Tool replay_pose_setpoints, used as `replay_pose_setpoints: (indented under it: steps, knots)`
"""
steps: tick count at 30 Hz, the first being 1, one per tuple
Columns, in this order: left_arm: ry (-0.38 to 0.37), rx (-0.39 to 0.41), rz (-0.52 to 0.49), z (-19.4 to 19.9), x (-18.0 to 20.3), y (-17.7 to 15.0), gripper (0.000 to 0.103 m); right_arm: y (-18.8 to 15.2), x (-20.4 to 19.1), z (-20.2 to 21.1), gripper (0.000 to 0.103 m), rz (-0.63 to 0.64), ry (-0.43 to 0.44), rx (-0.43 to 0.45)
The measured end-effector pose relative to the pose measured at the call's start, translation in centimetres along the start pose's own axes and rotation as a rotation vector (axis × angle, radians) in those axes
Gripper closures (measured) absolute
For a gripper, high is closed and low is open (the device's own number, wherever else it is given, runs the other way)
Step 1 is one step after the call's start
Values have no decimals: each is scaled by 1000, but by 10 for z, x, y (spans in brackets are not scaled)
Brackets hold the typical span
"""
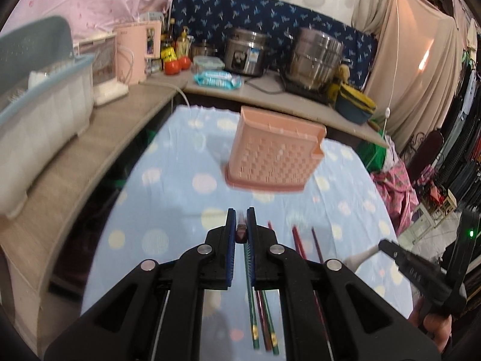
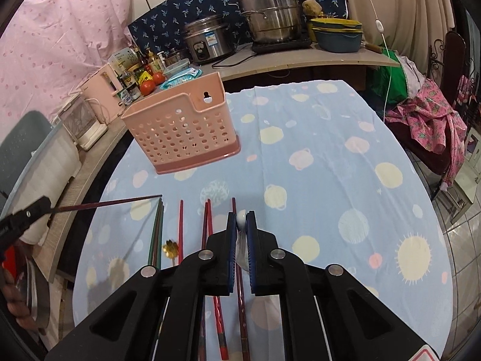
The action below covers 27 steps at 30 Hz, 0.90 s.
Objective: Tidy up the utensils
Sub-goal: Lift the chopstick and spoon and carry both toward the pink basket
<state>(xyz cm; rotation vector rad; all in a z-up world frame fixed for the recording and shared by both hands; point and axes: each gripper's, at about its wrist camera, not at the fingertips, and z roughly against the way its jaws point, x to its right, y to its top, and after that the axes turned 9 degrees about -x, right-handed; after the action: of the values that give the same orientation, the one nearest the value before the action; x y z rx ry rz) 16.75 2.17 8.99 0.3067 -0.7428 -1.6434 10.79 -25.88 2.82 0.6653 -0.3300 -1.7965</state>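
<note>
Here the left claw is nearly closed on a dark red chopstick, seen end-on between its blue pads; in the right wrist view that same chopstick sticks out level from the claw over the tabletop's left edge. The right claw is pinched shut on a white spoon, its glossy rounded handle end showing at the fingertips and the pale bowl hanging below between the pads.

On the tabletop, covered in a light blue cloth with pastel spots and suns, more utensils lie in a loose row near both claws: green chopsticks, red chopsticks with patterned ends, and a small gold spoon with a flower-shaped bowl.

Farther back, toward the cloth's left side, stands the pink utensil basket: upright, rectangular, with perforated walls, a stepped rim, a keyhole hanger slot and a darker pink base tray.
</note>
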Motion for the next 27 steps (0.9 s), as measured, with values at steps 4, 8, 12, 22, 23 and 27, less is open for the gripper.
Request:
replay_pose_setpoints:
  steps: [4,8,12,22,23,27]
  knots:
    - [3,41,-7,2,2,25,96,18,-4,0,96,4,12,12]
    - [6,78,-14,2,6,52,96,37,-7,-3,96,6,39,18]
    - [3,120,-31,9,11,77,96,65,-12,-5,96,9,71,34]
    - [-31,310,-84,46,35,160,96,157,-34,-11,96,19,165,115]
    - [-37,329,-88,49,38,168,96,166,-37,-12,96,17,178,120]
    - [-48,372,-93,50,44,193,96,196,-45,-20,96,16,214,142]
